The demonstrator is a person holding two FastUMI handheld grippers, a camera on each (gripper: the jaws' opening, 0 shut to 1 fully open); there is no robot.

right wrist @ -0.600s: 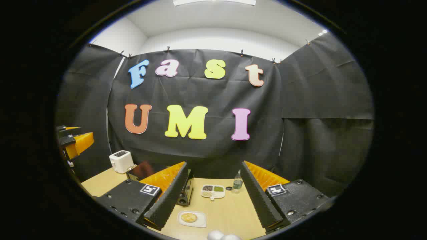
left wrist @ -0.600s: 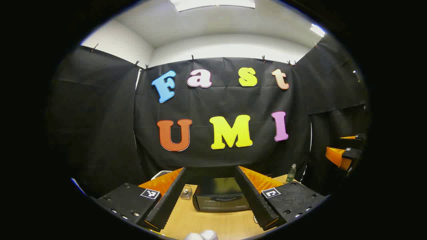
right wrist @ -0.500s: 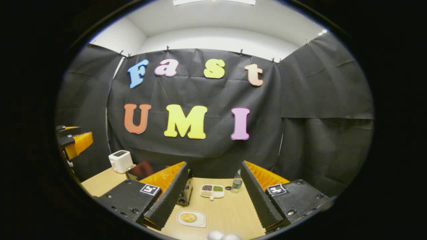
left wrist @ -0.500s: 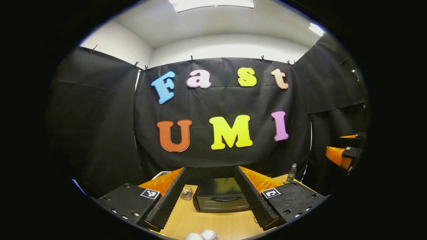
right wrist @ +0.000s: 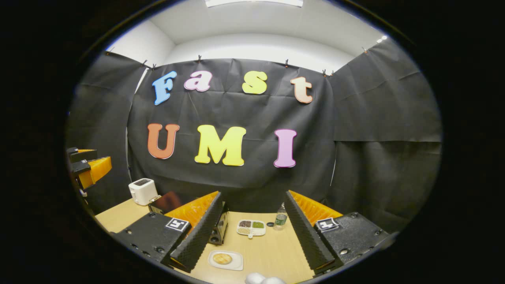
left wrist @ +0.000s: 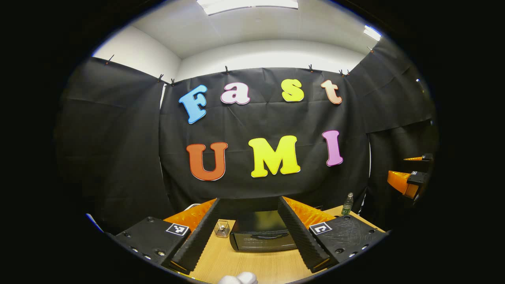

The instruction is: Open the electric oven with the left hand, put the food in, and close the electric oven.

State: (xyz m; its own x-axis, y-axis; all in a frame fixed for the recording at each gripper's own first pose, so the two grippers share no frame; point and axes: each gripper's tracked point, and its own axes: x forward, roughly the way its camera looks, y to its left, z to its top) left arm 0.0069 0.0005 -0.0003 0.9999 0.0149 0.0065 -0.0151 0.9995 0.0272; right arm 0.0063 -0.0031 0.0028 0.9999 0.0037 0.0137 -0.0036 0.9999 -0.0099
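1. The electric oven (left wrist: 262, 236) is a rigid dark box, and I judge it heavy enough to stay put if the door is pulled gently. The best hold is the curved handle (left wrist: 263, 235) across the front of the door, taken from above and drawn down and outward; a hard yank could drag the whole body across the table (left wrist: 236, 260).
2. The food (right wrist: 222, 258) looks like a small, round, golden pastry or bun, probably light and soft, so a firm squeeze could crush it. I judge it safer to carry it by the rim of its white plate (right wrist: 236, 263), which is stiff but smooth and may slip.
3. The oven stands on the table straight ahead of the left gripper (left wrist: 248, 232), door closed, with a small clear jar (left wrist: 222, 228) just beside its left side. The plate lies near the table's front edge, ahead of the right gripper (right wrist: 252, 232).
4. The oven has a glossy dark top and a paler front panel; the plate is a rounded rectangle.
5. Both grippers hover above the table with fingers spread wide, holding nothing.
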